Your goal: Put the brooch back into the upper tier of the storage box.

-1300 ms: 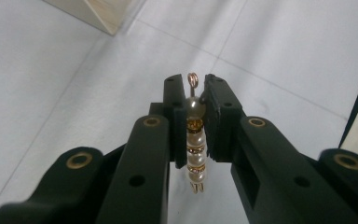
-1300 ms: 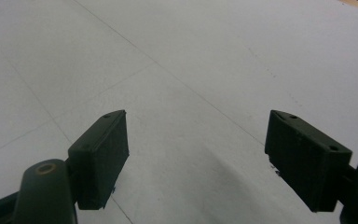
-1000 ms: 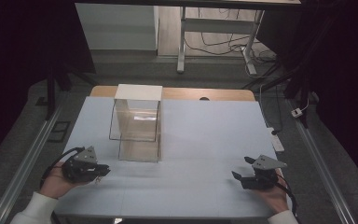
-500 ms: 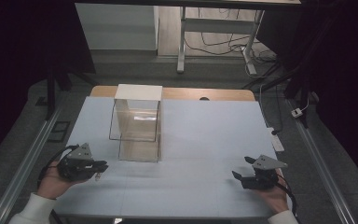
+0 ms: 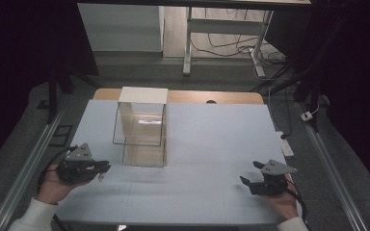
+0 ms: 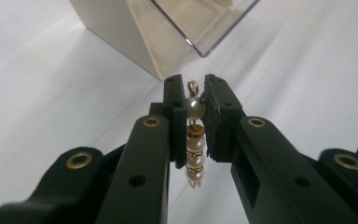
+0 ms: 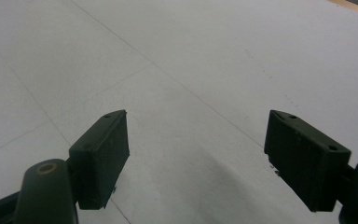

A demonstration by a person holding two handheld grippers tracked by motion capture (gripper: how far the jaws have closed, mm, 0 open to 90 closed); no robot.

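A pearl earring (image 6: 195,140) with several white pearls, gold spacers and a small gold ring on top is pinched between the black jaws of my left gripper (image 6: 195,95). In the high view the left gripper (image 5: 103,168) sits at the table's front left, its tips pointing right, a short way left of the clear box (image 5: 141,126). The clear box, with a white back panel, shows just ahead in the left gripper view (image 6: 168,28). My right gripper (image 5: 245,180) rests at the front right, jaws wide apart (image 7: 196,154) over bare white table with nothing between them.
A white sheet (image 5: 212,139) covers the wooden table (image 5: 221,97). Metal rails (image 5: 24,168) run along both sides. A white power strip (image 5: 286,143) lies at the right edge. Table legs and cables (image 5: 221,43) stand on the floor beyond.
My left gripper shifted slightly left and back toward the front-left corner, still holding the earring. The right gripper stayed put.
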